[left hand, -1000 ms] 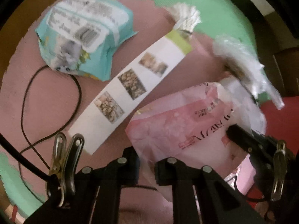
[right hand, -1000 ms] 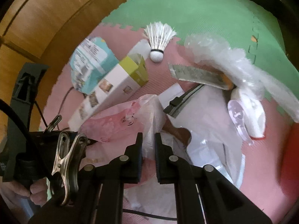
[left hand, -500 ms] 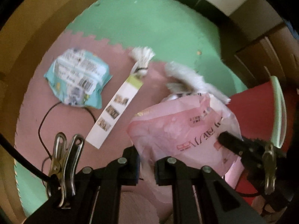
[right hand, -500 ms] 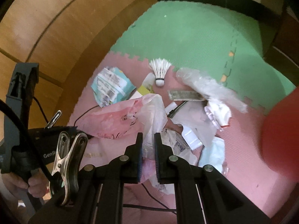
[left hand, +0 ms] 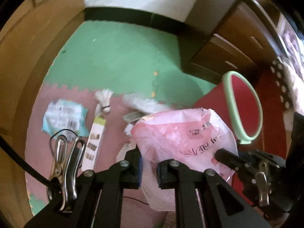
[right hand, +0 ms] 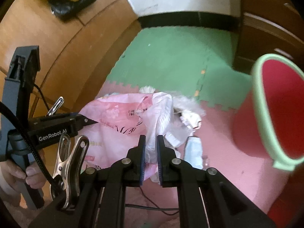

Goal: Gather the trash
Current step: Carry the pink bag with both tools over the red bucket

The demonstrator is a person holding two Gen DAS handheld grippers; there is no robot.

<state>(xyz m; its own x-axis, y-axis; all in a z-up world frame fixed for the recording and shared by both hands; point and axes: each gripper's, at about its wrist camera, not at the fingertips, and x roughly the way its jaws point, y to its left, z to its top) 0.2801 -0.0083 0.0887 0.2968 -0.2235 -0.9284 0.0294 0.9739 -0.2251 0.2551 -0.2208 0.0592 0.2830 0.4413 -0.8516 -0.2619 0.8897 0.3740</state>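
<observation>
While a teal wrapper [left hand: 63, 116] and shuttlecock [left hand: 104, 99] lie far left on the floor mat [left hand: 117, 60], a pink plastic bag [left hand: 182, 138] is held above the mat, pinched by left gripper [left hand: 148, 168] and right gripper [right hand: 151, 158] fingers, red bin [right hand: 273, 110] at right.

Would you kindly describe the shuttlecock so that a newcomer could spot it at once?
Find the zigzag seam where the green mat meets the pink mat. The shuttlecock lies on the pink side just below it, at the top end of a long white box. Nothing else nearby has its white feather skirt and round cork tip.
</observation>
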